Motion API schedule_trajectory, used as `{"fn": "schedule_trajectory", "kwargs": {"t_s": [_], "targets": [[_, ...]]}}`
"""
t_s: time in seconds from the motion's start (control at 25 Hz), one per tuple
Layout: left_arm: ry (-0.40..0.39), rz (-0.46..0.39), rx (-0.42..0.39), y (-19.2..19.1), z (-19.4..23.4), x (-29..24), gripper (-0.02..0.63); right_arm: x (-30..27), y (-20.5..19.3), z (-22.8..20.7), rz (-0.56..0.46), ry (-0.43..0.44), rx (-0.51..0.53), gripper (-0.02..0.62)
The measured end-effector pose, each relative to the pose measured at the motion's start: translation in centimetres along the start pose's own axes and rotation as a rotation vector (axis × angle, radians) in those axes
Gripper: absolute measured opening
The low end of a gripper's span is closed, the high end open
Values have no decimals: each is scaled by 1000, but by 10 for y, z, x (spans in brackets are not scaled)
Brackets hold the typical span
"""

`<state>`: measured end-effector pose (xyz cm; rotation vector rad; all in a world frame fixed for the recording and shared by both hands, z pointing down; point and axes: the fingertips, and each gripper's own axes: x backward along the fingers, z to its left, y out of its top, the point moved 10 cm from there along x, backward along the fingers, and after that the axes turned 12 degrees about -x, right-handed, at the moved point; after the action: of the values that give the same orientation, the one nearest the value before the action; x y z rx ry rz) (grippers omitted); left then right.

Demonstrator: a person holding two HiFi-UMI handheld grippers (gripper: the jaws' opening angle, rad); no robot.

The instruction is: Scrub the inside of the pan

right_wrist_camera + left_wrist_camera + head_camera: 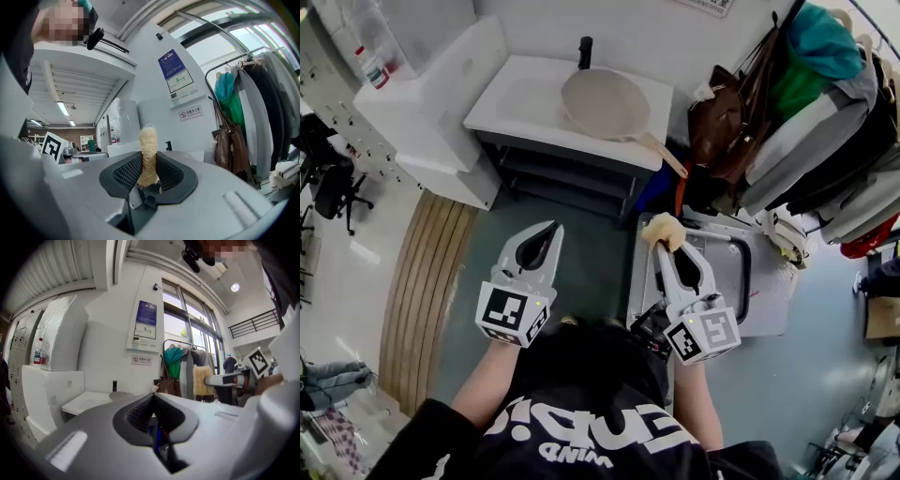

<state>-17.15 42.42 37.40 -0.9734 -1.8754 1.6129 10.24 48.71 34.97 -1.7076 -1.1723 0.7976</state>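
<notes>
Holding a yellow scrubber point(663, 230) in the right gripper point(667, 246), well apart from the pan point(602, 103).
Right jaws clamp the fibrous scrubber, which stands upright between their ribbed faces and pokes past the tips near centre frame. Left gripper point(550, 229), left of centre, has its jaws pressed together with nothing between them. Pan lies in the upper centre on a white counter point(514, 98), its handle pointing lower right over the edge.
</notes>
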Motion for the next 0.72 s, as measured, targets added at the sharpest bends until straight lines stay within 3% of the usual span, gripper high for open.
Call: {"fn": "schedule_trajectory", "kwargs": {"t_s": [0.4,0.72], "targets": [[-37,-5,2,-5,27,-2,-2,-2,9,5,-25,-47,30,92],[-43,-6,24,-14,48,-30,-2,-45,7,-9,-11,-35,43,92]]}}
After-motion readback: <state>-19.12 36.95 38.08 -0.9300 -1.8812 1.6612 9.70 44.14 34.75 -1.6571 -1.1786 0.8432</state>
